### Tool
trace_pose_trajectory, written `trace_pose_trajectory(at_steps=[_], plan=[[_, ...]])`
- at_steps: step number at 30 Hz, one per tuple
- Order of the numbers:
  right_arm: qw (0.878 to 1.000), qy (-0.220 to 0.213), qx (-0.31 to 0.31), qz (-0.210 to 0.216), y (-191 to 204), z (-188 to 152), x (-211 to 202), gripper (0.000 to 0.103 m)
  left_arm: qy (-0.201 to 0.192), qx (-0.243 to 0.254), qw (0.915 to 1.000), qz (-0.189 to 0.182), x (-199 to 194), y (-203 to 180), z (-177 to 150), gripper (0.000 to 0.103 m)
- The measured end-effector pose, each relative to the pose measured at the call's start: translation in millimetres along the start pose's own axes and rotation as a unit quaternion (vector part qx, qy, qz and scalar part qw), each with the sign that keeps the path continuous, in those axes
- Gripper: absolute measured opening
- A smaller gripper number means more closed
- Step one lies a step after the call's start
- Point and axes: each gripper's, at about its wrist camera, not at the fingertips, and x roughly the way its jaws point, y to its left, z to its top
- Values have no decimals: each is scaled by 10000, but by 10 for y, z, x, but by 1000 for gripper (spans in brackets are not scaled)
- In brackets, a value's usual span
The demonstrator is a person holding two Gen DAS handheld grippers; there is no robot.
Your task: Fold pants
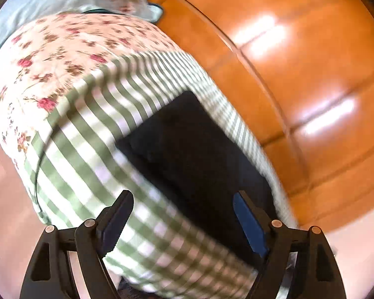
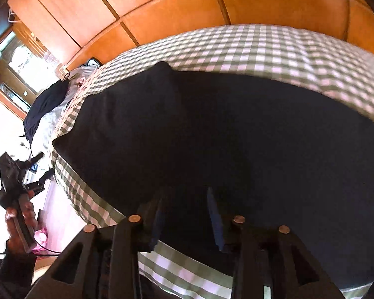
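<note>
The dark navy pants lie flat as a folded rectangle on the green-and-white checked bedcover. In the left wrist view the pants lie ahead and to the right. My left gripper is open and empty, above the cover by the pants' near edge. My right gripper is open with a narrower gap, low over the near edge of the pants; nothing shows between its blue pads. The left gripper also shows in the right wrist view, held in a hand off the bed's left side.
A floral quilt covers the bed beyond the checked part. Another dark garment lies on a pale sheet at the head end. Orange wooden wardrobe panels stand close along the bed's far side. Pale floor lies beside the bed.
</note>
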Motion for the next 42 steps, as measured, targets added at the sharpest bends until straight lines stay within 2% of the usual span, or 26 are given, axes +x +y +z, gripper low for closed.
trace_pose_trajectory(at_steps=[1,3,8,9,10,11,13,14,15,17,18,19,21,22,24,26,28,30,35,37,39,42], plan=[[10000,13,51,-2,-6,-21,37,38,71,-283,9994,-176,20,58,79,83],[9999,-46,157,28,-31,-38,40,39,93,-563,9980,-285,70,117,194,82],[9982,-151,537,236,-110,-37,29,43,192,-841,9962,-90,239,208,486,78],[9978,-166,581,262,-129,-36,15,43,345,-933,9950,83,342,219,513,72],[9974,-190,627,294,-143,-40,13,43,412,-986,9942,109,384,229,539,61],[9970,-214,676,322,-157,-45,14,43,533,-1023,9931,219,449,247,566,56],[9962,-255,756,361,-176,-51,15,43,635,-971,9922,452,503,258,593,27],[9960,-268,773,369,-180,-53,14,43,638,-867,9927,536,513,237,614,23],[9959,-282,779,374,-180,-56,13,43,473,-736,9949,497,466,179,635,17],[9959,-324,758,378,-174,-71,8,43,103,-258,9992,275,298,-29,651,17],[9960,-349,733,376,-174,-81,7,44,12,-64,9995,299,249,-102,638,17],[9962,-381,682,372,-165,-98,10,44,-40,233,9982,548,221,-188,606,17],[9964,-428,630,381,-165,-120,12,45,156,468,9938,994,335,-165,565,17],[9958,-458,650,448,-173,-128,14,49,364,389,9913,1206,434,-75,538,17],[9948,-495,680,581,-192,-124,7,55,572,228,9898,1284,536,65,477,17],[9945,-521,631,656,-191,-128,9,59,453,74,9929,1094,496,119,475,20],[9952,-517,530,644,-178,-129,9,62,377,-20,9939,1035,416,111,486,27],[9957,-490,397,681,-146,-119,16,67,249,75,9916,1265,318,74,511,29],[9961,-315,382,730,-123,-54,-54,67,-657,534,9784,1888,-59,-167,533,29],[9952,-428,242,844,-95,10,-168,67,-697,857,9804,1632,-52,-341,501,29],[9939,-489,87,984,-70,117,-259,67,-520,1275,9811,1359,96,-552,402,30],[9894,-593,-4,1324,-89,395,-347,67,-143,2043,9746,908,473,-918,114,30]])
